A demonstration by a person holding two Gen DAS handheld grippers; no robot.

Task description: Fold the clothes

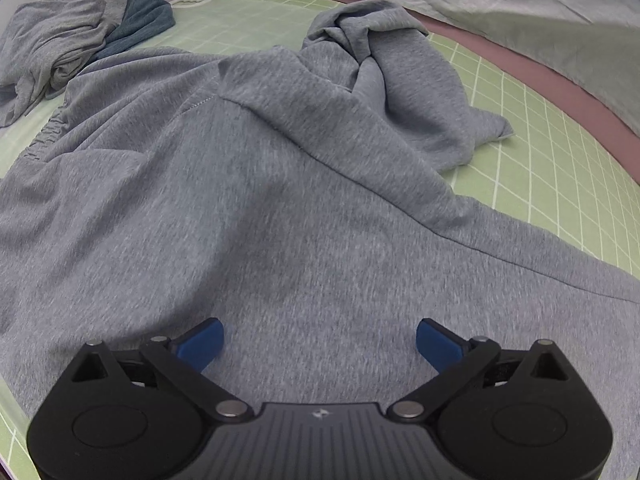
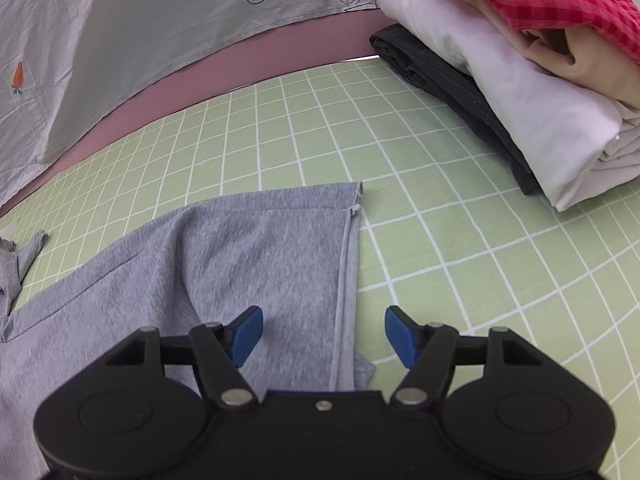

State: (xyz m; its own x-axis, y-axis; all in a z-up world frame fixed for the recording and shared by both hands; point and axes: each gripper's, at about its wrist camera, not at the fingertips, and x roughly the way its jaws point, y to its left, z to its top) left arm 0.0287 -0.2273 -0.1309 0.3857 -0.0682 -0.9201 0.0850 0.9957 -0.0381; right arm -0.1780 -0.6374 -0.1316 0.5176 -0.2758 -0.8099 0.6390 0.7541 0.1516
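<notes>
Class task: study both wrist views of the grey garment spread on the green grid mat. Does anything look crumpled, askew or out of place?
Yes. One end of the grey garment is bunched into a twisted heap at the far side of the mat instead of lying flat. Its hem corner near the right gripper looks slightly frayed.

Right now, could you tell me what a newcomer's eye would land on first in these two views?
The big grey garment sprawls across the green grid mat, one end bunched up toward the far edge. To the right a neat stack of folded clothes stands out, topped by a red checked piece. At far left lies a crumpled pile of grey and teal fabric.
</notes>
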